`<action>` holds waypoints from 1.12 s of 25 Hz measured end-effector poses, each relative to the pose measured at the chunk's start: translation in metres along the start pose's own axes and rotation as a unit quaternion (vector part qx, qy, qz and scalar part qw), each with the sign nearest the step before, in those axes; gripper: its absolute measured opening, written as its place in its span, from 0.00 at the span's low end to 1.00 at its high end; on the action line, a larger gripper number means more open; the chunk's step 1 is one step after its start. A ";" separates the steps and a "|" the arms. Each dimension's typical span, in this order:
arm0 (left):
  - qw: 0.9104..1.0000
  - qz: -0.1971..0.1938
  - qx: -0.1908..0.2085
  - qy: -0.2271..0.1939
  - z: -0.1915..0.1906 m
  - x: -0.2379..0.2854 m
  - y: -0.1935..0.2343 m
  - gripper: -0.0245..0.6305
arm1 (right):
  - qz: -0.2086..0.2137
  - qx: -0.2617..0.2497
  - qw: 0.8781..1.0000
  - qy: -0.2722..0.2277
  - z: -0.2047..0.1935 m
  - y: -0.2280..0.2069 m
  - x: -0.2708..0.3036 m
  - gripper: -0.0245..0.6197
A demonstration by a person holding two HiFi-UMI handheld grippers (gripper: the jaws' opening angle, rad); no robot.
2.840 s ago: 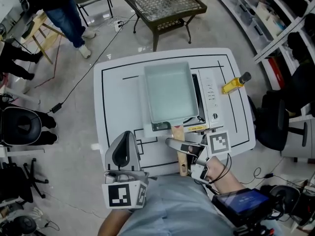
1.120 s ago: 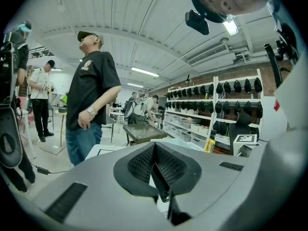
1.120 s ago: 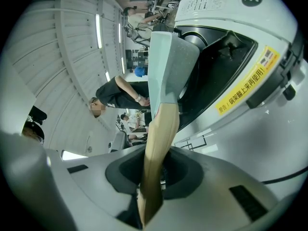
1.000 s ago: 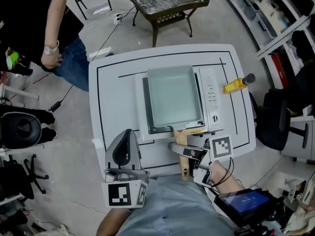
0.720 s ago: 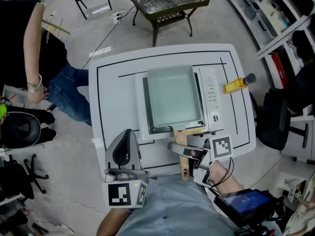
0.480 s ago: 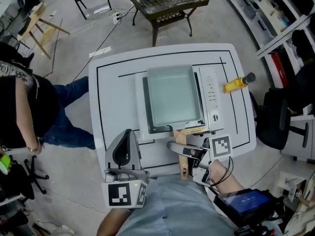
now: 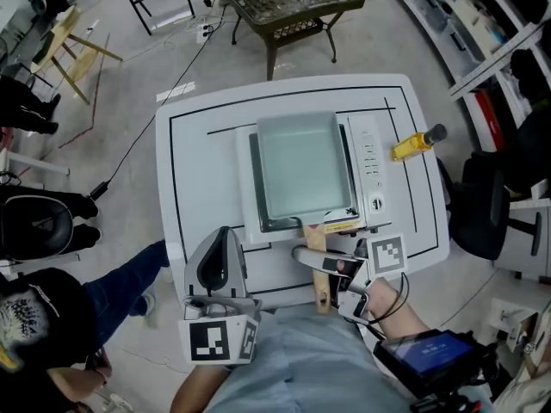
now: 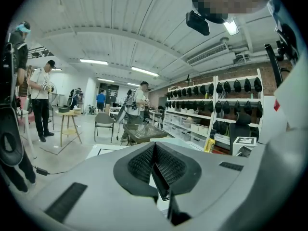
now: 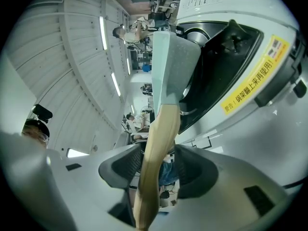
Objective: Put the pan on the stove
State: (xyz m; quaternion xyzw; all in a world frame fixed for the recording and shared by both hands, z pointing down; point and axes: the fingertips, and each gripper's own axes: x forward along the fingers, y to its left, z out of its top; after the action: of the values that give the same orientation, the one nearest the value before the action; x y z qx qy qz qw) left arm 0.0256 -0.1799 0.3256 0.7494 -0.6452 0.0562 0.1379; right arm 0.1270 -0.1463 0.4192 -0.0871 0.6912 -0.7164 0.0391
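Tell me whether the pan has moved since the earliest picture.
Yes. The pan has shifted slightly right relative to the stove, whose dark left strip now shows beside it.

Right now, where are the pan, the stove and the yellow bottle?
pan (image 7: 301, 170): head view, middle of its pale floor.
stove (image 7: 368, 169): head view, its white control strip.
yellow bottle (image 7: 406, 149): head view, its yellow body.
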 end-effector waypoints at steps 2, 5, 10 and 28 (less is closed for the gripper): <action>1.000 -0.001 0.000 0.000 0.000 0.000 -0.001 0.07 | -0.001 -0.002 1.000 -0.001 0.000 -0.001 -0.002 0.35; 1.000 -0.003 0.002 0.000 0.000 -0.001 -0.004 0.07 | 0.001 -0.005 1.000 -0.003 0.000 0.001 -0.004 0.36; 1.000 -0.005 0.004 0.000 -0.001 -0.001 -0.007 0.07 | 0.000 -0.012 1.000 -0.005 -0.001 0.000 -0.006 0.38; 0.999 -0.034 0.013 0.005 0.001 0.003 -0.037 0.07 | 0.012 -0.016 0.998 -0.059 0.011 0.007 -0.050 0.40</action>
State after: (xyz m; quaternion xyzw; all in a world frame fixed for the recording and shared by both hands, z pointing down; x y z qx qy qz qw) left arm 0.0622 -0.1784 0.3210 0.7724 -0.6179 0.0634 0.1328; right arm 0.1776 -0.1488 0.4094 -0.1219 0.6998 -0.6985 0.0873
